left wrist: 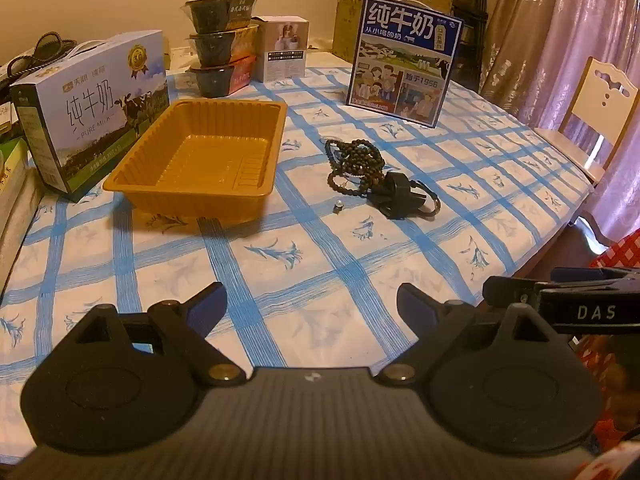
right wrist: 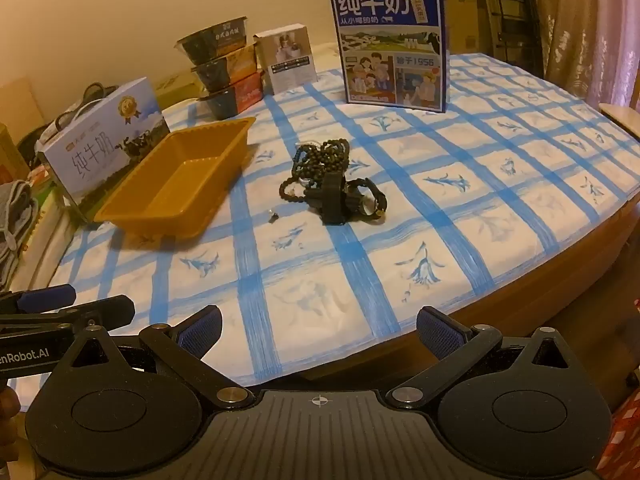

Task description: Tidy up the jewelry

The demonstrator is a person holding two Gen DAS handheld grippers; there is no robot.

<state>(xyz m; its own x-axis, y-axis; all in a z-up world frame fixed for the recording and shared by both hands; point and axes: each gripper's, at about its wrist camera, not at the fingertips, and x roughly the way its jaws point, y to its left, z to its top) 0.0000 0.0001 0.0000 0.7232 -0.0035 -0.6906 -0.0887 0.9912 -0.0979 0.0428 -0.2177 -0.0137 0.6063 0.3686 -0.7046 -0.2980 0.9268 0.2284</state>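
A tangle of dark bead strings (left wrist: 354,162) (right wrist: 320,162) lies mid-table, with a black hair claw clip (left wrist: 396,196) (right wrist: 332,200) and a thin dark ring-shaped band (left wrist: 430,202) (right wrist: 370,200) at its near side. A tiny pale earring (left wrist: 338,208) (right wrist: 273,215) sits apart on the cloth, nearer to me. To their left stands an empty orange plastic tray (left wrist: 256,152) (right wrist: 132,210). My left gripper (left wrist: 312,308) hangs open over the near part of the table, nothing between its fingers. My right gripper (right wrist: 320,332) is open too, at the table's front edge.
A white milk carton box (left wrist: 92,108) (right wrist: 100,148) stands left of the tray. A blue milk box (left wrist: 404,60) (right wrist: 394,46), stacked bowls (left wrist: 224,44) (right wrist: 224,64) and a small white box (left wrist: 284,48) (right wrist: 290,58) line the back. A chair (left wrist: 592,120) is at the right.
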